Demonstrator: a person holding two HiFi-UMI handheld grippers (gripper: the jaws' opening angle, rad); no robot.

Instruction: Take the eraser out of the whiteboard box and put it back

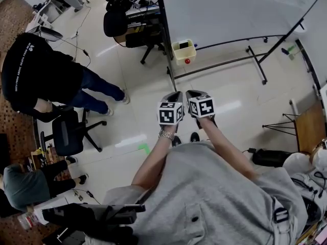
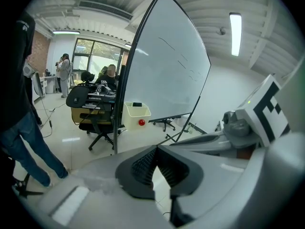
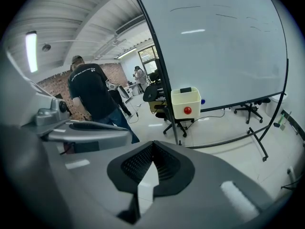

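Where the whiteboard box (image 1: 180, 58) hangs, a dark eraser (image 1: 183, 45) lies inside.

At the upper left of the head view, a person in a black top and blue jeans (image 1: 36, 75) stands just above a black office chair (image 1: 69, 131) at the left middle. A seated person in a grey-green top (image 1: 23, 185) fills the lower left corner. A green tape mark (image 1: 144, 148) lies on the glossy pale floor (image 1: 240, 106) (near the frame's centre). At the right edge, a black bag (image 1: 271, 157) sits below a wooden panel (image 1: 310, 126).
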